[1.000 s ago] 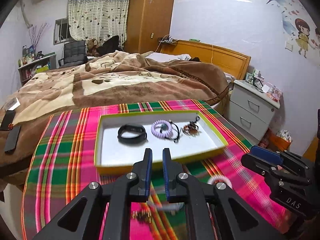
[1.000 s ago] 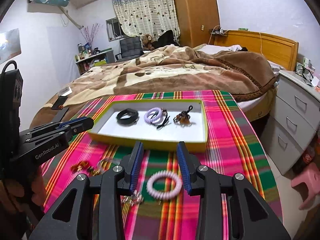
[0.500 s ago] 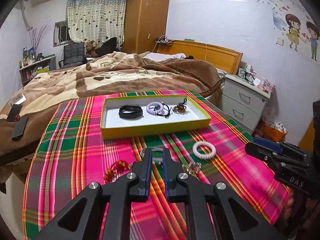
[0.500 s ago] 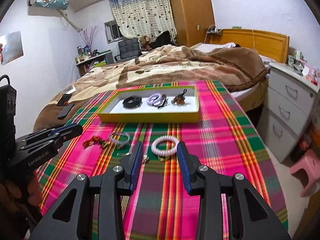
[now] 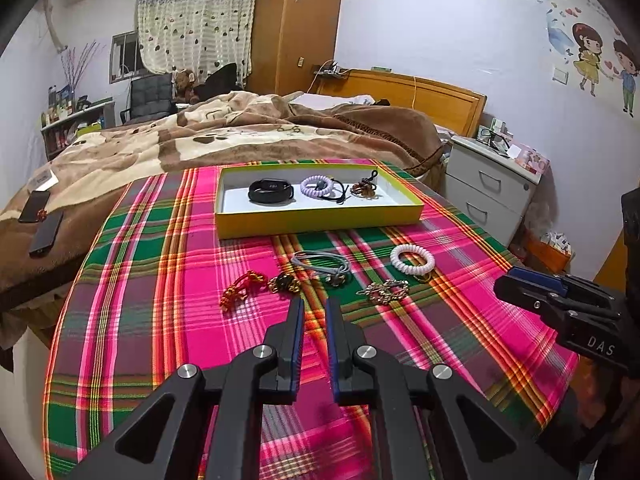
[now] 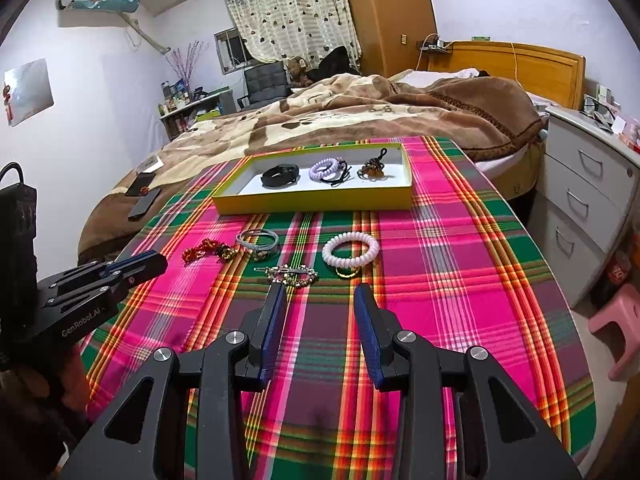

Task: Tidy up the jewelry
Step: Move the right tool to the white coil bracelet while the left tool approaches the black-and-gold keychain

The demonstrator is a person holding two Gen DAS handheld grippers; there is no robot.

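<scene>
A yellow-rimmed tray [image 5: 320, 222] [image 6: 312, 204] at the table's far side holds a black band [image 5: 271, 191], a lilac coil tie [image 5: 317, 187] and a brown charm [image 5: 364, 189]. On the plaid cloth lie a red-gold bracelet [image 5: 240, 290], a dark gold chain [image 5: 283, 283], a grey hair tie [image 5: 320, 262], a gold hair clip [image 5: 383, 291] [image 6: 291, 274] and a white coil bracelet [image 5: 412, 259] [image 6: 350, 249]. My left gripper [image 5: 313, 307] is nearly shut and empty, held back from the jewelry. My right gripper [image 6: 320, 292] is open and empty, just behind the clip.
The plaid-covered table [image 6: 440, 280] stands against a bed with a brown blanket [image 5: 260, 128]. A white nightstand [image 6: 584, 184] and a pink stool [image 6: 618, 328] are to the right. Phones [image 5: 40, 220] lie on the bed at left.
Both grippers have pulled back from the tray toward the table's near edge, so the loose jewelry on the cloth has come into full view. Neither has taken hold of anything.
</scene>
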